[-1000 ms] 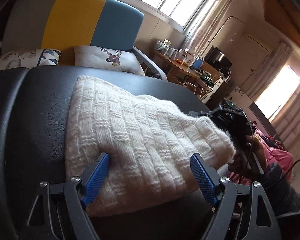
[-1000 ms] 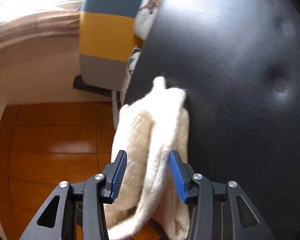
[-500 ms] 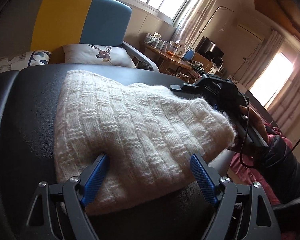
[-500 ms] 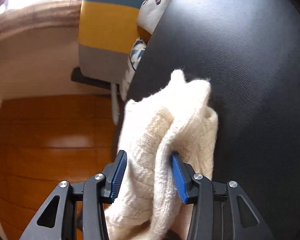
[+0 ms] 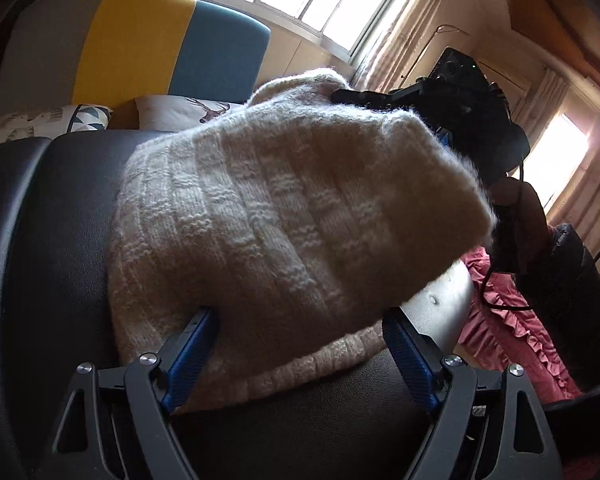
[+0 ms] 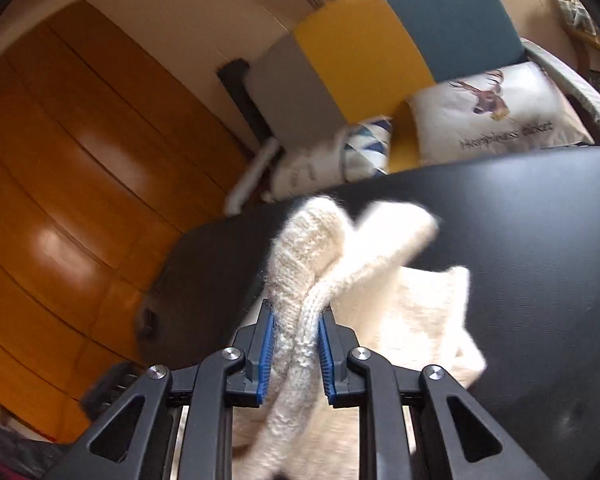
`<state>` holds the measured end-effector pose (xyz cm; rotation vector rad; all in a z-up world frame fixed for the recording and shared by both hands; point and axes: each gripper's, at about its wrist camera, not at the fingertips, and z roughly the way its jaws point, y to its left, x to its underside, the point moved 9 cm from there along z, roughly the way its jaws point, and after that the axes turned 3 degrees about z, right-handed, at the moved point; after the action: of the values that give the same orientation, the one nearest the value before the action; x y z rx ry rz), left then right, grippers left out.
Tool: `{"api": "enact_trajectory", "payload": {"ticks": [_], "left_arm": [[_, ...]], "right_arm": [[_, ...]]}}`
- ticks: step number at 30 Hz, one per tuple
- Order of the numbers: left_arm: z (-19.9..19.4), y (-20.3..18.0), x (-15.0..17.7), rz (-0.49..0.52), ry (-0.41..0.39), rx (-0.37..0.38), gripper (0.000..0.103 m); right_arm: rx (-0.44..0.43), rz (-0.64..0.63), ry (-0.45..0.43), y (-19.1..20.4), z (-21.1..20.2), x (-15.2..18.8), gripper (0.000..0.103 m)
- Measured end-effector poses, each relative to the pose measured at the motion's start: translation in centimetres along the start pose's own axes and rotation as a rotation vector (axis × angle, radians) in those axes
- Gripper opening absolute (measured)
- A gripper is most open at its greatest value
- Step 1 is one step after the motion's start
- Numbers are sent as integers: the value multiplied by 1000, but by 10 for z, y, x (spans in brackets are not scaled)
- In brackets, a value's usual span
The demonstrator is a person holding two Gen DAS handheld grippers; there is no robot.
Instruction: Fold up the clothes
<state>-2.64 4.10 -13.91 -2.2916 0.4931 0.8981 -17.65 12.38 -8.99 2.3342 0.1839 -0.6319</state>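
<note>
A cream knitted sweater [image 5: 284, 216] lies on a black padded surface [image 5: 40, 240]. Its far right end is lifted into the air. My left gripper [image 5: 296, 344] is open, its blue fingers [image 5: 190, 354] resting against the sweater's near edge with nothing pinched. My right gripper [image 6: 296, 354] is shut on a bunched fold of the sweater [image 6: 308, 280] and holds it above the surface. That gripper also shows as the black device [image 5: 472, 108] in the left wrist view, at the raised end.
A sofa with grey, yellow and blue back panels [image 5: 140, 44] stands behind the surface, with a deer cushion [image 6: 496, 112] on it. Wooden floor [image 6: 72, 184] lies on the left. Red ruffled cloth [image 5: 512, 320] hangs at right.
My right gripper has closed on the sweater's end and lifted it up and over toward the sofa. The sweater's right side has risen off the surface. My left gripper stays open.
</note>
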Motion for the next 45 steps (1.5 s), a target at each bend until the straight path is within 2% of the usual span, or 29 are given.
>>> {"api": "enact_trajectory", "payload": {"ticks": [2,3,7,10,13,15,17,18,21,24,27,30,33,36,39,40,41,42,43,45], "left_arm": [[0,3,2,-27,18,16,85],[-3,4,1,-42,15,31,85],[-26,9,-17,-111,-45,94,85],[-36,24,-45,-171,-107,113,85],[-34,44,-66,-205,-133,79,85],[-28,53,-70,-235,-124,64,85],[-21,61,-74,-260,-113,48,85],[-17,64,-75,-260,-106,41,85],[-6,67,-83,-211,-82,22,85],[10,66,-91,-164,-45,15,85],[27,62,-99,-111,-14,6,85],[39,59,-109,-81,5,9,85],[48,55,-118,-67,6,39,85],[62,49,-118,-23,47,40,85],[81,46,-103,40,120,6,85],[89,47,-95,66,152,-16,85],[96,48,-86,93,184,-37,85],[103,48,-78,119,216,-59,85],[109,49,-71,137,231,-73,85],[112,46,-66,144,212,-81,87]], "right_arm": [[87,62,71,-38,23,17,19],[103,98,95,-55,30,27,19],[-16,224,35,-81,25,46,20],[-45,265,7,-92,19,49,24],[-74,250,-22,-82,-7,44,32],[-130,202,-33,-61,-30,41,36],[-191,111,2,-28,-48,48,39],[-206,59,30,-13,-55,56,44],[-206,-93,141,26,-67,88,50],[-141,-193,205,40,-60,111,51],[-88,-256,261,41,-34,120,51],[-128,-256,339,41,2,129,51],[-265,-194,354,46,30,131,51],[-544,-116,450,65,32,149,53],[-624,-124,498,56,12,171,53],[-599,-130,520,46,9,181,51],[-523,-138,545,30,11,194,48],[-477,-143,540,18,10,203,34],[-466,-145,503,11,5,205,29],[-451,-115,427,0,-6,204,28]]}}
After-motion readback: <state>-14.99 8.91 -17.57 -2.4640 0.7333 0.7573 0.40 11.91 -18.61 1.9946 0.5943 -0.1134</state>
